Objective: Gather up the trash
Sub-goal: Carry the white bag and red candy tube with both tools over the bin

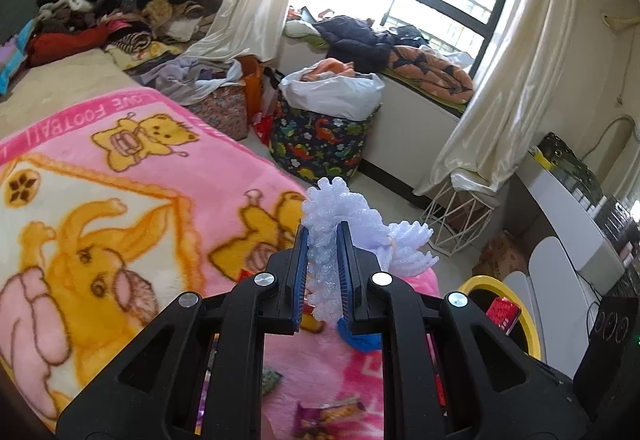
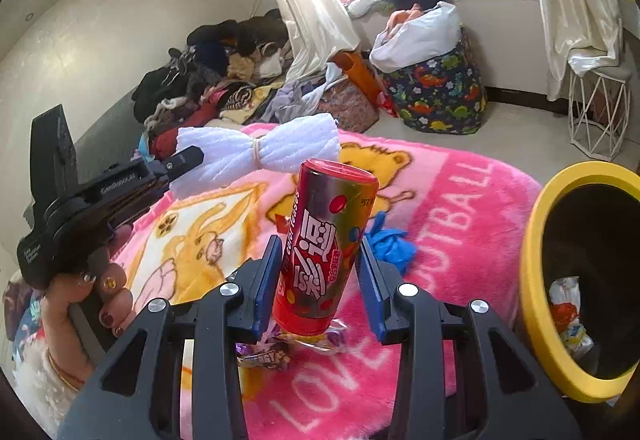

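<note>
The left claw [image 1: 323, 240] is clamping a white foam net sleeve [image 1: 332, 207], bunched like a bow, above the pink blanket [image 1: 120, 167]. The right claw [image 2: 320, 260] is gripping a red candy tube [image 2: 324, 244], tilted, near the yellow-rimmed bin [image 2: 532, 280] at right.

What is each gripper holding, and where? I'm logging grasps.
Left gripper: white foam netting, at one end. Right gripper: red candy tube, around its lower body.

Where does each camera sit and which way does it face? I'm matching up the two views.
Left wrist: on the left gripper, facing the window, shut on white foam netting; no hand visible.
Right wrist: on the right gripper, holding a red candy tube; left hand shows.
Shared: pink blanket, yellow-rimmed bin, dinosaur basket.
</note>
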Demonstrator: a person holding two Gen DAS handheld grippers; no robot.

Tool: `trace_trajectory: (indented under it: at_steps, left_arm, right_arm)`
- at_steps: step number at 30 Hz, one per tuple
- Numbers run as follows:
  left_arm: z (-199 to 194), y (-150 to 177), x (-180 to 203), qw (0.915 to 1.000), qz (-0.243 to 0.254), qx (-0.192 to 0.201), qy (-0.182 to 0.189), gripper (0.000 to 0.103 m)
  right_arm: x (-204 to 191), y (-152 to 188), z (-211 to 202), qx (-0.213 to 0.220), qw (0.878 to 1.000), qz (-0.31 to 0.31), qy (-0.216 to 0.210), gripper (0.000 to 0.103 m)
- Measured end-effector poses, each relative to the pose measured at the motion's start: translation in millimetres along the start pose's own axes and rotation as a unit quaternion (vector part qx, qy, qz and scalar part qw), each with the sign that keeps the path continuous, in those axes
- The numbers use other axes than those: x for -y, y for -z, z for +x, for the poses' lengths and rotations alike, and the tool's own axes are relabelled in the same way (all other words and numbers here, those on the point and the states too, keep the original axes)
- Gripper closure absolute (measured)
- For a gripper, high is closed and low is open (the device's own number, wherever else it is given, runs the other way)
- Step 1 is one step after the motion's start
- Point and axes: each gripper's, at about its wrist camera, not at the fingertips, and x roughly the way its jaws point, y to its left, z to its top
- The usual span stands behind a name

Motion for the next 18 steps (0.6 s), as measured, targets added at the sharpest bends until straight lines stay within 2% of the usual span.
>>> trace_trajectory:
  at_steps: [11,18]
  left_arm:
    - [-2.3,11.7,49.4,0.9987,0.049,0.001,0.012,0.094]
    - [-1.2,19.2,74.1,0.997,0.074,-0.002,0.025,0.094]
  right_arm:
    - [32.4,-3.7,-36.1,0.018,0.999,0.029,0.018,0.067]
    - [54.1,-3.0,-60.7,0.037,0.997,0.038,0.051,0.067]
